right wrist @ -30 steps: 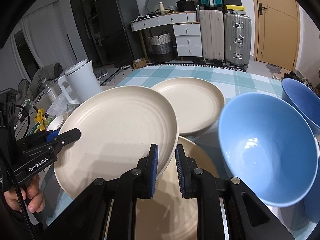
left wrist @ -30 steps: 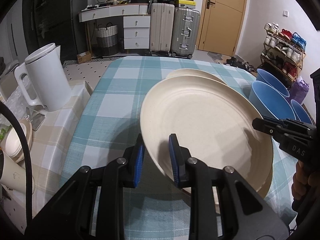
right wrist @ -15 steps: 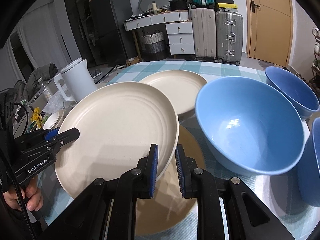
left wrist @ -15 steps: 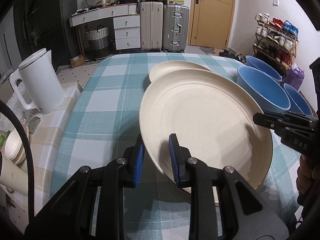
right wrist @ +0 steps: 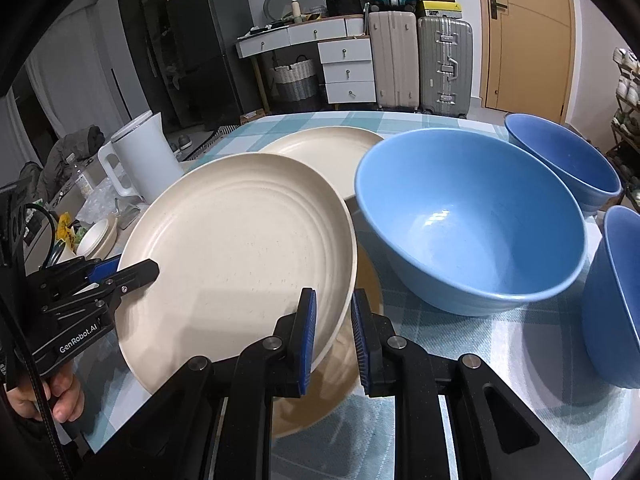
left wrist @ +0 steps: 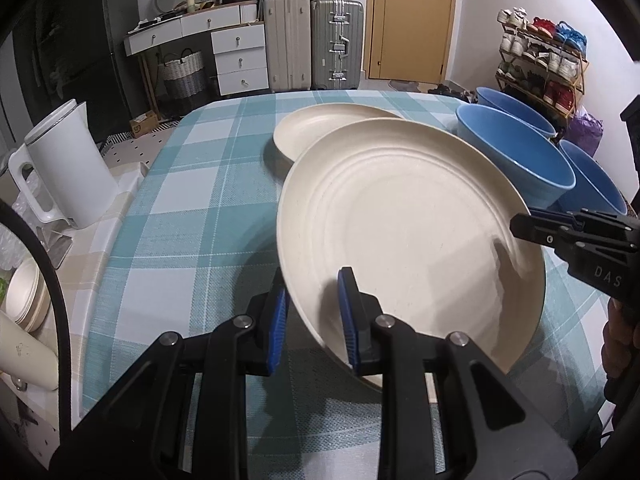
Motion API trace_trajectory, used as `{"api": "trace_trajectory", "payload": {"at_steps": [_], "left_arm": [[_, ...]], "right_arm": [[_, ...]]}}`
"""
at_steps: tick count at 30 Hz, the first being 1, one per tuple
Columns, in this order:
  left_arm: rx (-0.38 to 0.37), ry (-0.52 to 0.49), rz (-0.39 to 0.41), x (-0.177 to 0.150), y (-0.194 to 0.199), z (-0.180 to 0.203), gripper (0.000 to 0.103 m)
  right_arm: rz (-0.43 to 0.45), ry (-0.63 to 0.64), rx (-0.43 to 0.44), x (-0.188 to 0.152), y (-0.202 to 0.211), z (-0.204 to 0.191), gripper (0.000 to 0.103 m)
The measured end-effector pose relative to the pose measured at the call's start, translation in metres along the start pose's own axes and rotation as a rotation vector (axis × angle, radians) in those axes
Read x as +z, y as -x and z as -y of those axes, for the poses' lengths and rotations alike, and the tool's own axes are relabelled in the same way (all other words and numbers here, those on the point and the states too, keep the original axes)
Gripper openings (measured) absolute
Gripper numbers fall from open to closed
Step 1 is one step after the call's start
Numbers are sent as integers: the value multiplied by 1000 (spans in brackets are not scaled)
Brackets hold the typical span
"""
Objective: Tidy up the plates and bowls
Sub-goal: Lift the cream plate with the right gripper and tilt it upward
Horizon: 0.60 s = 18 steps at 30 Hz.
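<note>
Holding, left side: the left gripper (left wrist: 312, 316) is closed on the near left rim of the cream plate (left wrist: 408, 236), one blue pad under the rim and one on its upper face; it shows again from the right wrist view (right wrist: 120, 272) at the plate's far left edge.
Kettle: a white kettle (left wrist: 68, 168) stands on a beige checked surface just left of the table.
Small bowls: a stack of cream bowls (left wrist: 28, 300) sits at the lower left, below the kettle.
Tablecloth: a teal and white checked tablecloth (left wrist: 188, 200) covers the table.
Held plate: the cream plate is lifted off the cloth and tilted, carried between the two grippers, above another cream plate (right wrist: 344, 376) lying flat under it.
Far plate: a third cream plate (left wrist: 320, 128) lies on the cloth behind the held one, partly hidden by it.
Holding, right side: the right gripper (right wrist: 334, 332) is closed on the right rim of the held plate, left pad on the upper face, right pad beneath; in the left wrist view its black tip (left wrist: 560, 232) reaches over the plate's right edge.
Nearest bowl: a large blue bowl (right wrist: 472, 220) stands upright on the cloth just right of the plates.
Other bowls: a second blue bowl (right wrist: 560, 160) stands behind it, and a third blue bowl (right wrist: 616, 296) at the right edge, cut off by the frame.
Background: suitcases (left wrist: 312, 40) and a white drawer unit (left wrist: 240, 56) stand by the far wall.
</note>
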<state>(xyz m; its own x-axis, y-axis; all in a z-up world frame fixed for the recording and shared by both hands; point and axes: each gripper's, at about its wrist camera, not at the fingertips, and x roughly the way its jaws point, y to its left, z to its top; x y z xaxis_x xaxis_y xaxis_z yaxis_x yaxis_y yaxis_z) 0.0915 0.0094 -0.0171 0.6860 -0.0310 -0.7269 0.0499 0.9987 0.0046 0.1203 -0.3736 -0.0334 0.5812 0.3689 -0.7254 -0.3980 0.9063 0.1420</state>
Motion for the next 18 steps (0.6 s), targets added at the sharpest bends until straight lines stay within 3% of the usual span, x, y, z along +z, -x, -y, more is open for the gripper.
{"api": "trace_trajectory", "payload": {"at_steps": [18], "left_arm": [[16,-75,-50,-6,-18,19,22]], "right_arm": [[-57,-18,-36,-15,-8,9,19]]}}
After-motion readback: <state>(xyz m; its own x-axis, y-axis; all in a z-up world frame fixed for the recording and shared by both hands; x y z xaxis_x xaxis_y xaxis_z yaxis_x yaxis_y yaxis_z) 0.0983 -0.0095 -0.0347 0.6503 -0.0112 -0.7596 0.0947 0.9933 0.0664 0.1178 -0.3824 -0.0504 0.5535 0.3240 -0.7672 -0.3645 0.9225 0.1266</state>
